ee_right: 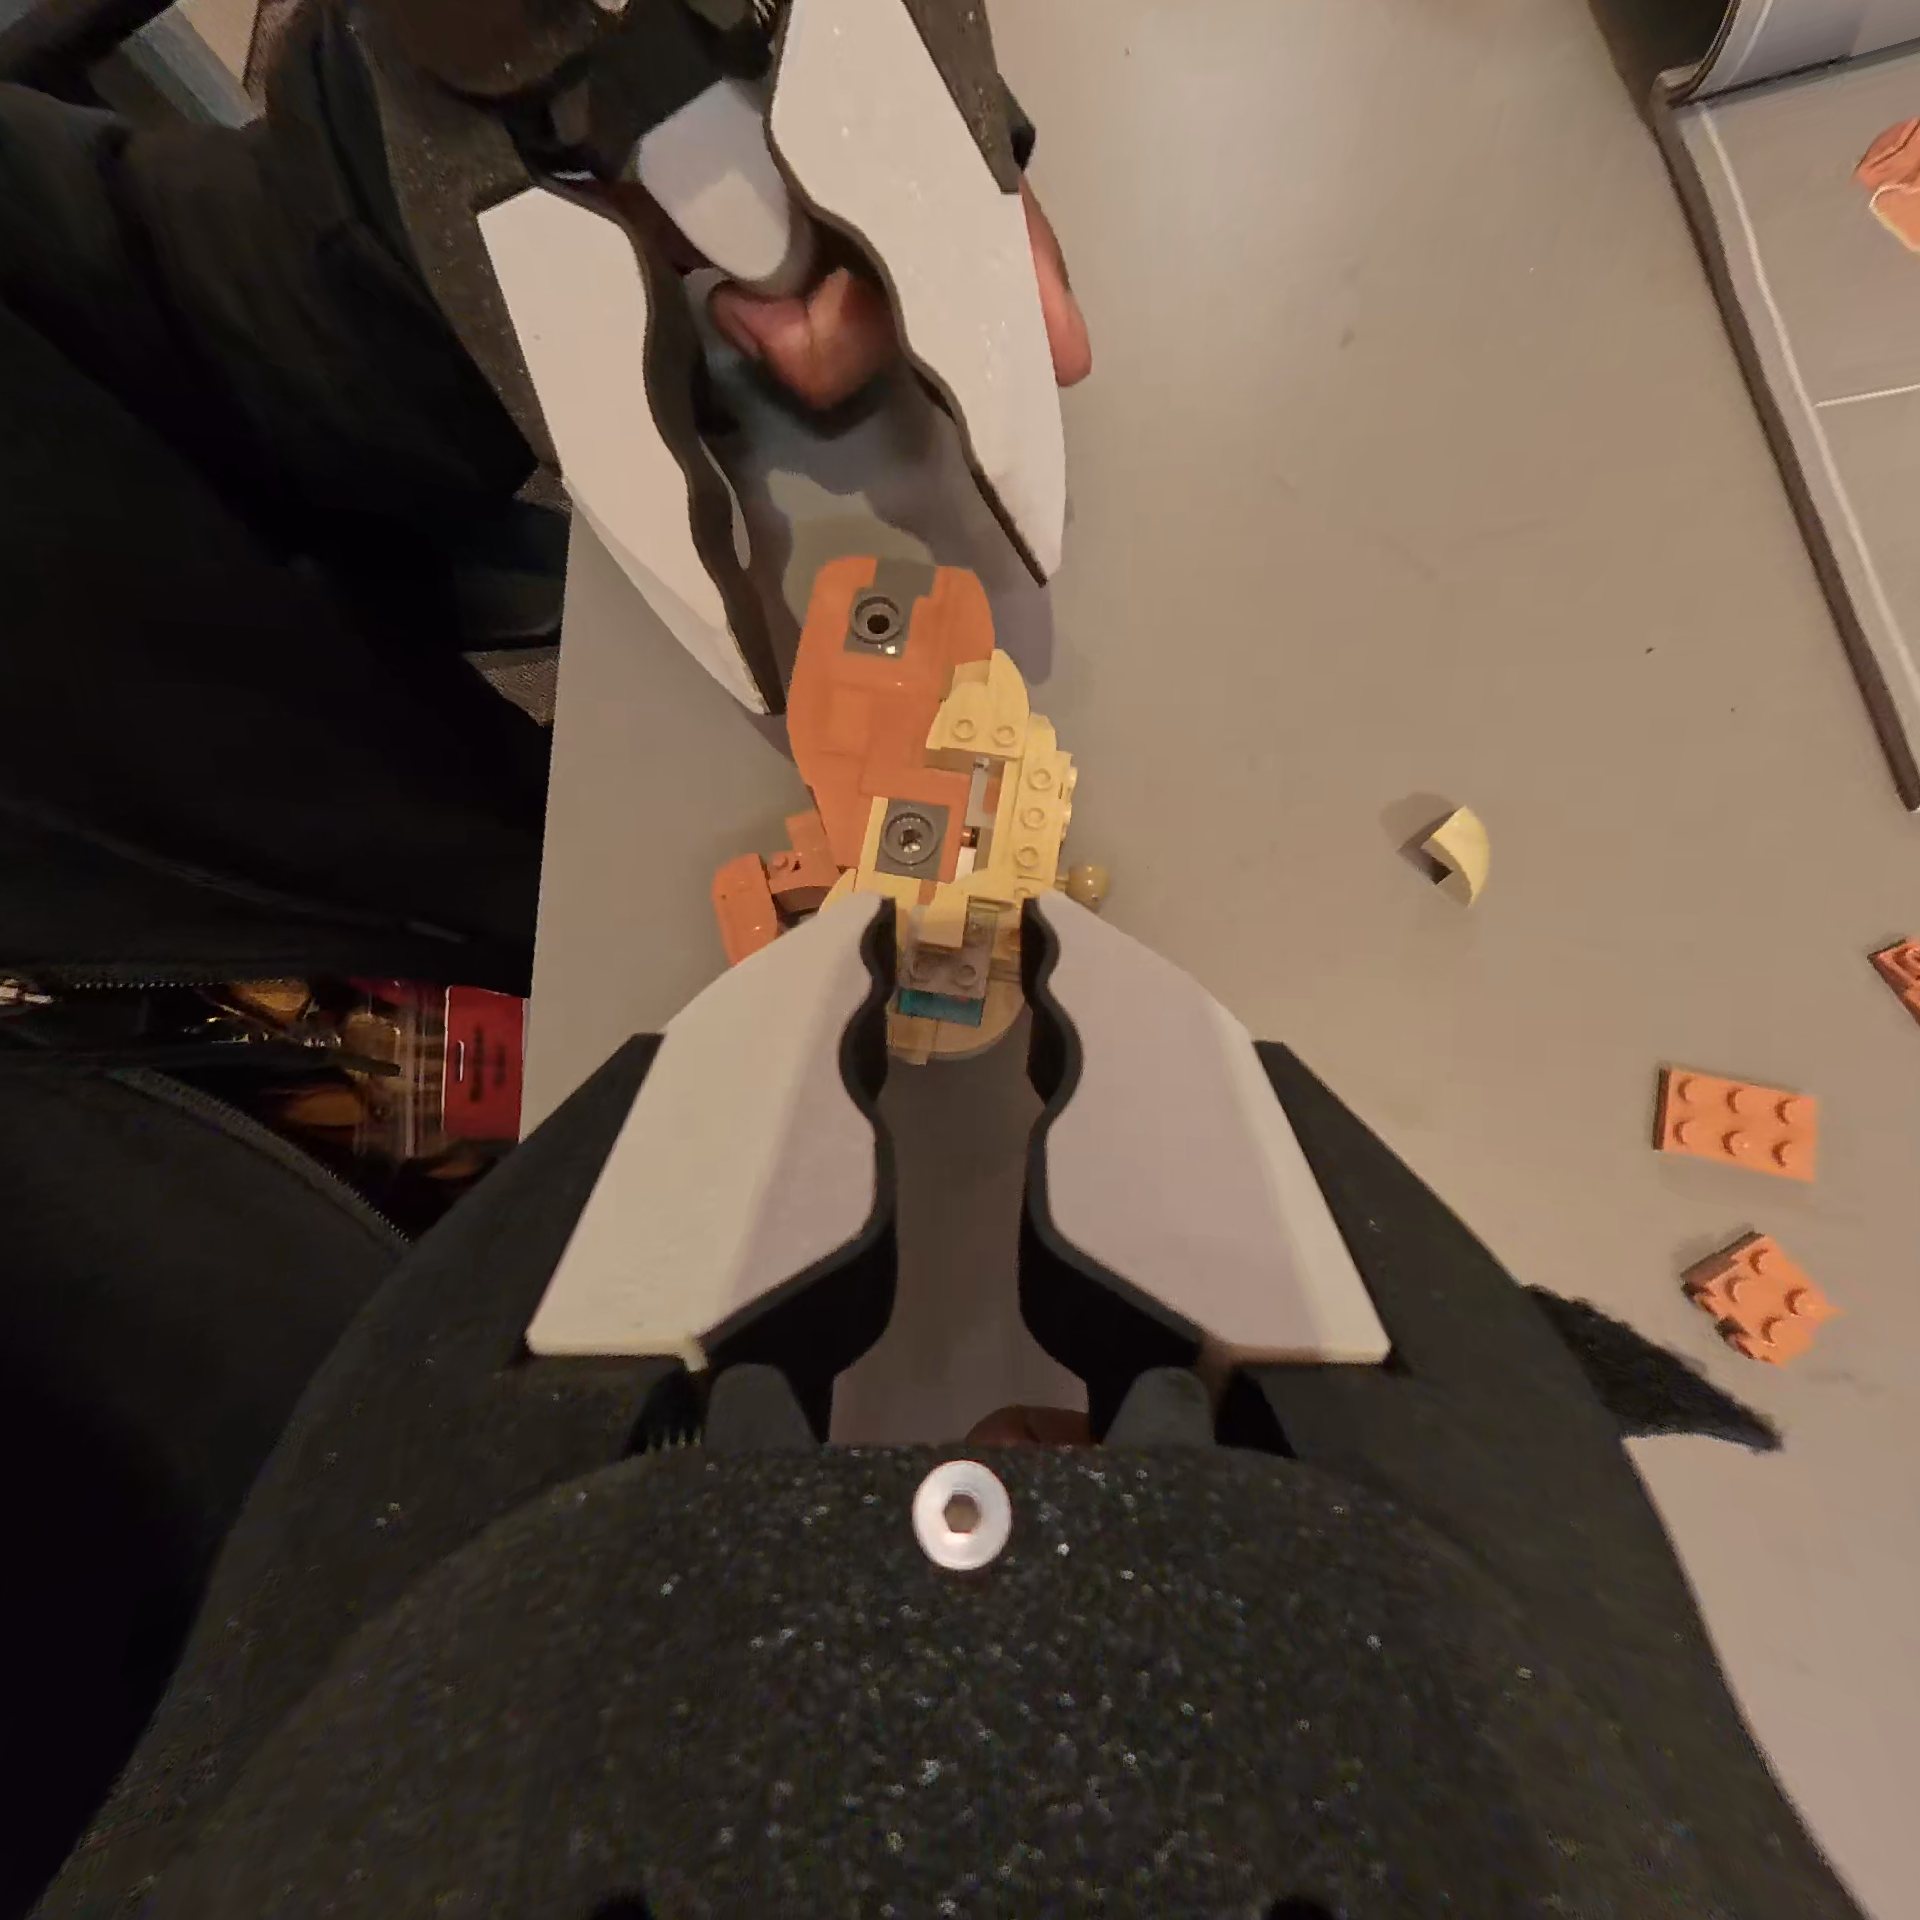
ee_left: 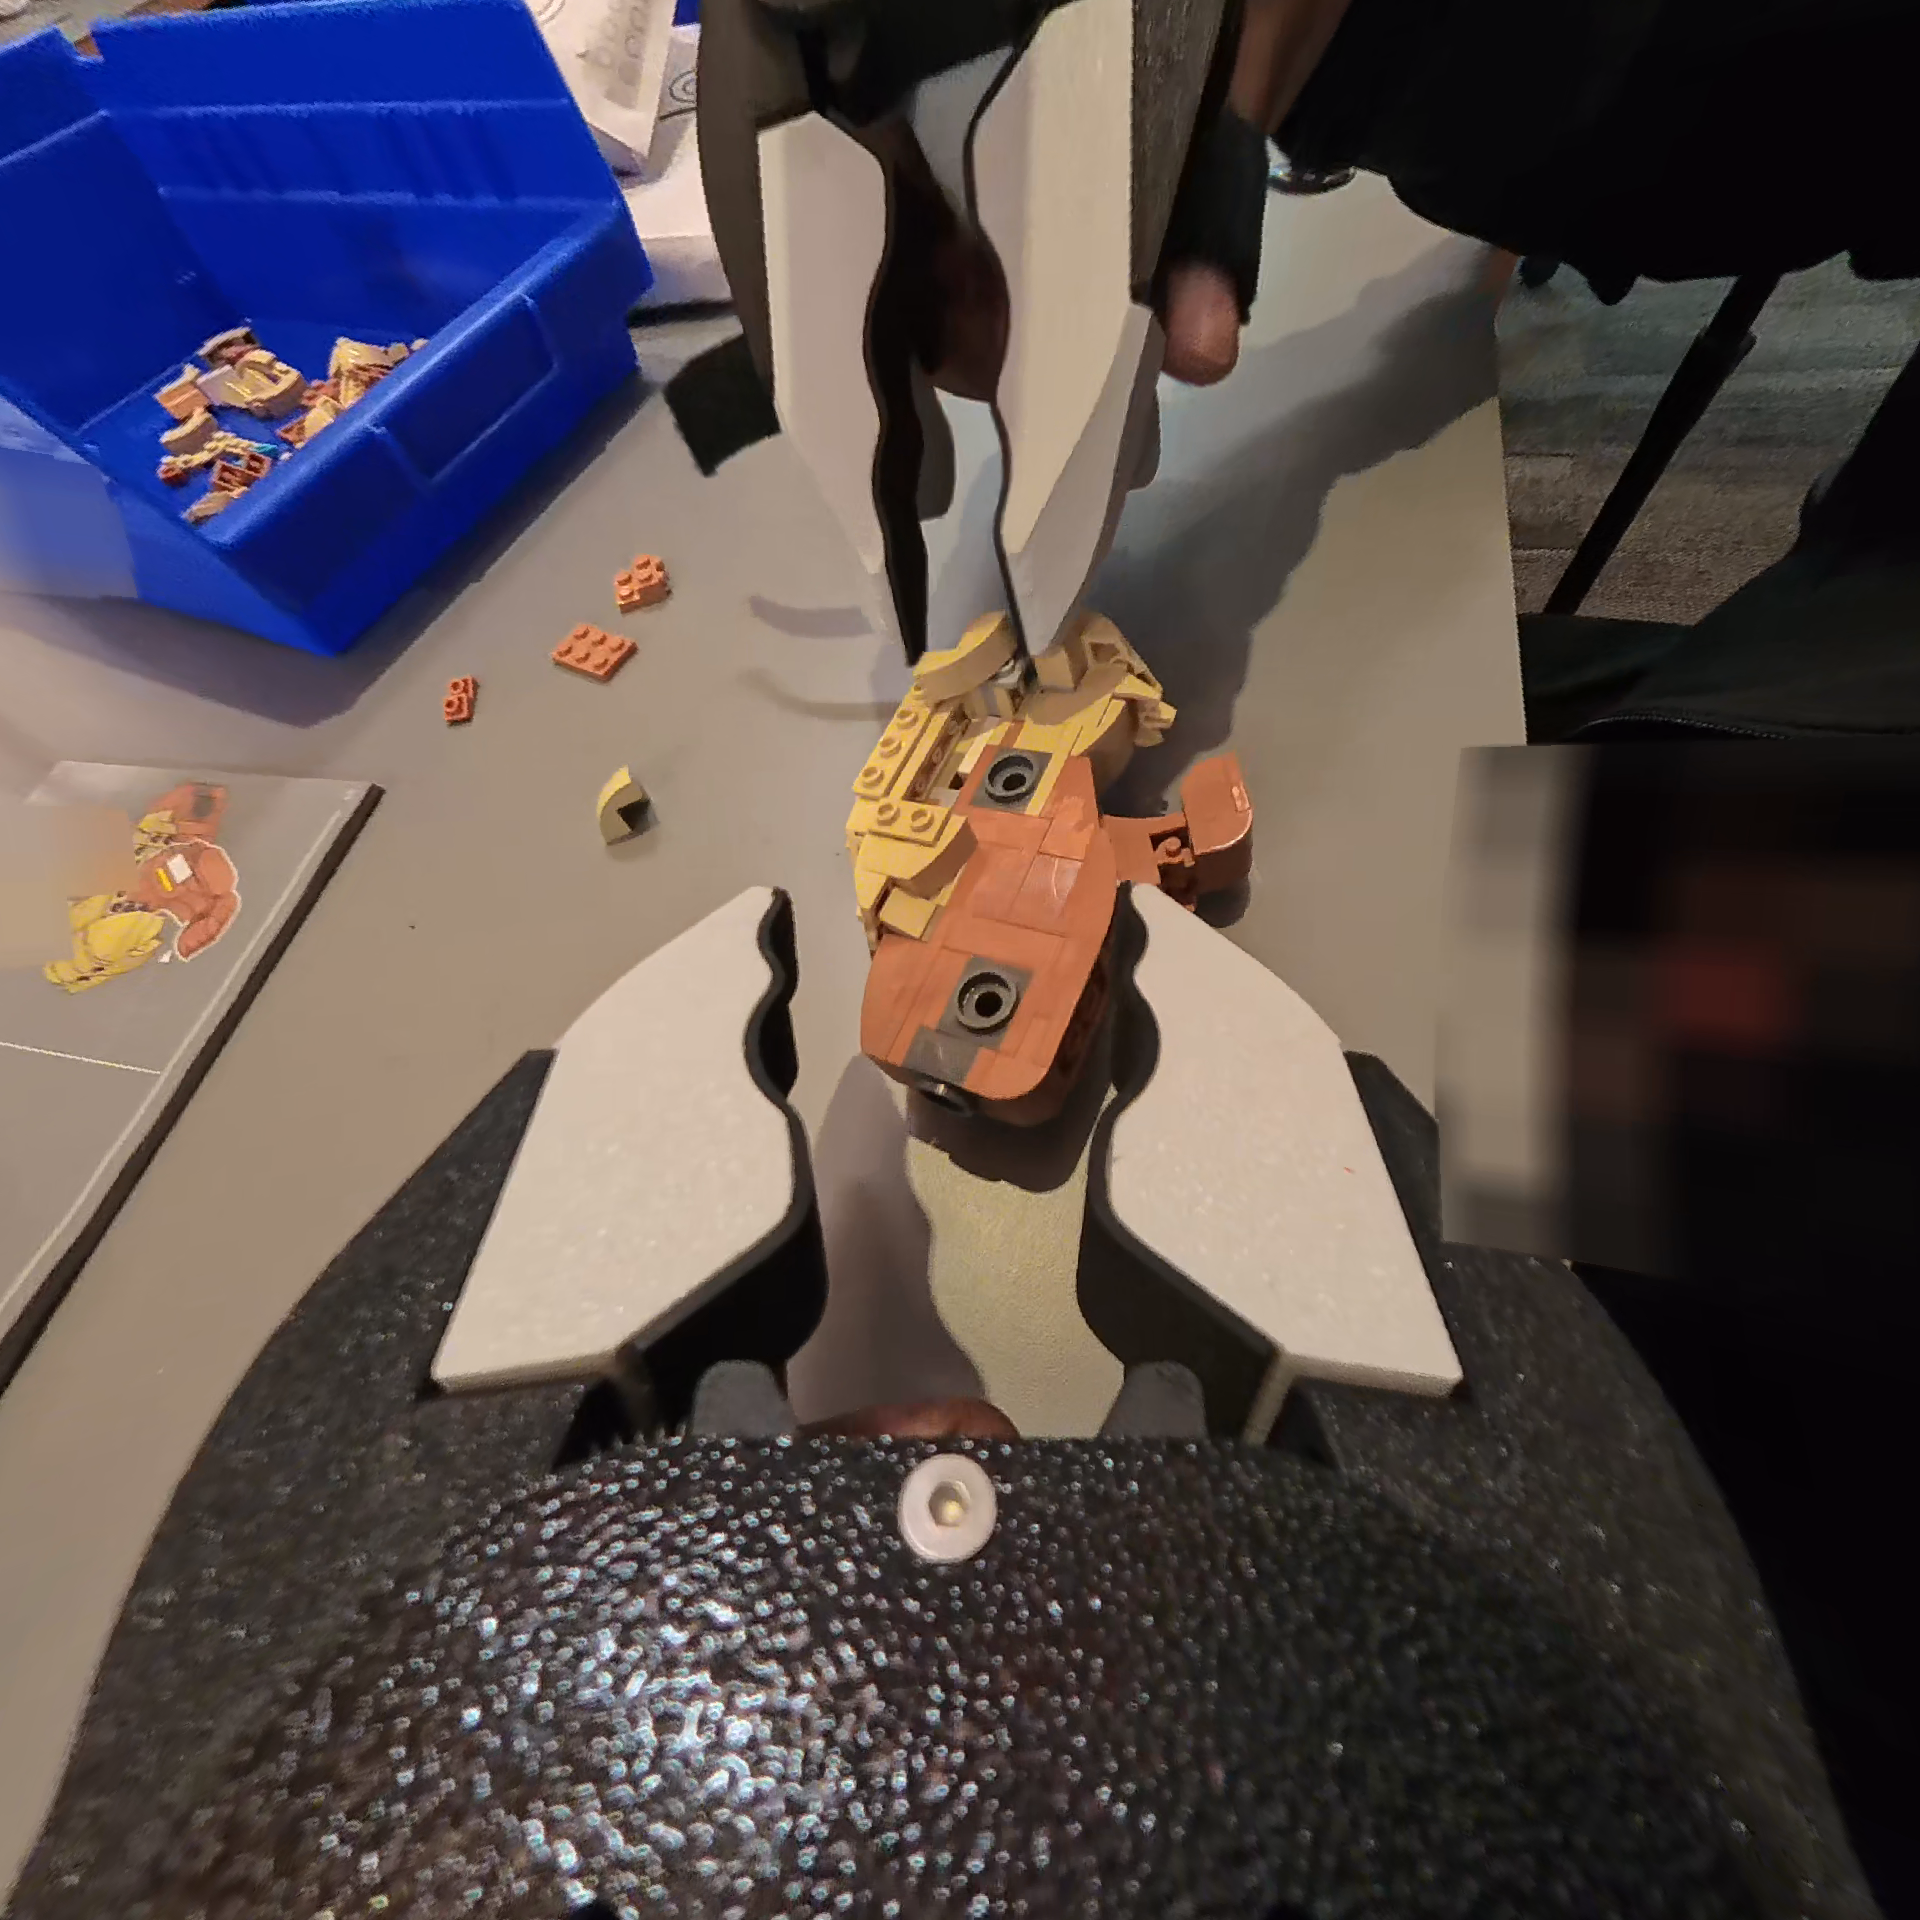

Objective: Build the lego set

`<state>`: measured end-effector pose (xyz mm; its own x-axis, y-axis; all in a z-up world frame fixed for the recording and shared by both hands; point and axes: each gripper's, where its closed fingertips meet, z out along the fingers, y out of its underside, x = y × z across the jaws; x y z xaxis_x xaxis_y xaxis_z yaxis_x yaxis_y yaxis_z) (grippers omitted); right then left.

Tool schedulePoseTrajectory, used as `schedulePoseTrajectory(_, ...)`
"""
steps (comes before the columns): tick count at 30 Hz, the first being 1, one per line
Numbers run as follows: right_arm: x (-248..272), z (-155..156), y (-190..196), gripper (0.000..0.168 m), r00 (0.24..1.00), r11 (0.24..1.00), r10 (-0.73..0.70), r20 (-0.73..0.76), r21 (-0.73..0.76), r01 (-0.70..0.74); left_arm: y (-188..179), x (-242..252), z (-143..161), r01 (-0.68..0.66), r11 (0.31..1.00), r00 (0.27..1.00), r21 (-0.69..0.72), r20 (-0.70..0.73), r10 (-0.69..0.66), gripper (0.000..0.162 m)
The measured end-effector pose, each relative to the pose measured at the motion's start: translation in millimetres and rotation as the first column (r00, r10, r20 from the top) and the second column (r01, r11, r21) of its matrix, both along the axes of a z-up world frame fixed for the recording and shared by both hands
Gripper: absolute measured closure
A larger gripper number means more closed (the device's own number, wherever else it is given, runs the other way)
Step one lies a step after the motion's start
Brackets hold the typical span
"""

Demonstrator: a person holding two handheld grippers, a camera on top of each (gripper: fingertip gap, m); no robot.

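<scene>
The lego model (ee_left: pixel 997 914), brown-orange at one end and tan at the other, lies on the grey table (ee_left: pixel 416 1122). My left gripper (ee_left: pixel 951 925) is open, with its fingers either side of the model's brown end. My right gripper (ee_right: pixel 956 914) is shut on the model's tan end (ee_right: pixel 883 727), which fills the gap between its fingers. It comes down from above in the left wrist view (ee_left: pixel 971 649). The left gripper also shows at the top of the right wrist view (ee_right: pixel 904 634).
A blue bin (ee_left: pixel 312 592) with several loose pieces stands at the back left. A tan curved piece (ee_left: pixel 623 805), an orange plate (ee_left: pixel 594 652) and two small orange bricks (ee_left: pixel 642 582) lie on the table. The instruction booklet (ee_left: pixel 156 914) lies at the left. The table edge (ee_right: pixel 551 831) runs close beside the model. Spacing between my two grippers at the tips: around 6 cm.
</scene>
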<state>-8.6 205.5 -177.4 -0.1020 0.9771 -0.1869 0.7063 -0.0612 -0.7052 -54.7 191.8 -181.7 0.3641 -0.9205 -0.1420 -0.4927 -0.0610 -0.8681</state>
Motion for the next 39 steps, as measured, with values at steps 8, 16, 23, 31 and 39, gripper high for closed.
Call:
schedulePoseTrajectory(8, -2.2, 0.9, -2.4, 0.154, 0.999, 0.999, -0.038, -0.034, 0.002, 0.038, -2.4, 0.9, 18.1, -0.049, 0.997, 0.998, 0.056, 0.042, 0.047, 0.107)
schedulePoseTrajectory(16, -4.2, 48.2, 2.6, 0.160, 0.919, 0.985, -0.143, -0.367, 0.039, 0.169, -3.6, 12.6, 46.8, -0.100, 0.989, 0.984, 0.108, 0.159, 0.082, 0.111)
schedulePoseTrajectory(23, 11.7, 115.6, -17.1, 0.161, 0.566, 0.928, -0.328, -0.756, -0.369, 0.045, -5.5, 39.5, 89.3, -0.128, 0.945, 0.957, 0.301, 0.289, 0.038, 0.117)
schedulePoseTrajectory(31, 14.3, 99.5, -53.1, 0.161, 0.620, 0.842, -0.334, -0.710, -0.521, -0.143, -28.8, 61.5, 103.4, 0.177, 0.753, 0.981, 0.633, -0.054, -0.185, 0.128)
schedulePoseTrajectory(39, 16.6, 98.6, -61.8, 0.160, 0.614, 0.865, -0.295, -0.732, -0.477, -0.153, -36.4, 74.9, 92.6, 0.243, 0.758, 0.970, 0.605, -0.131, -0.206, 0.149)
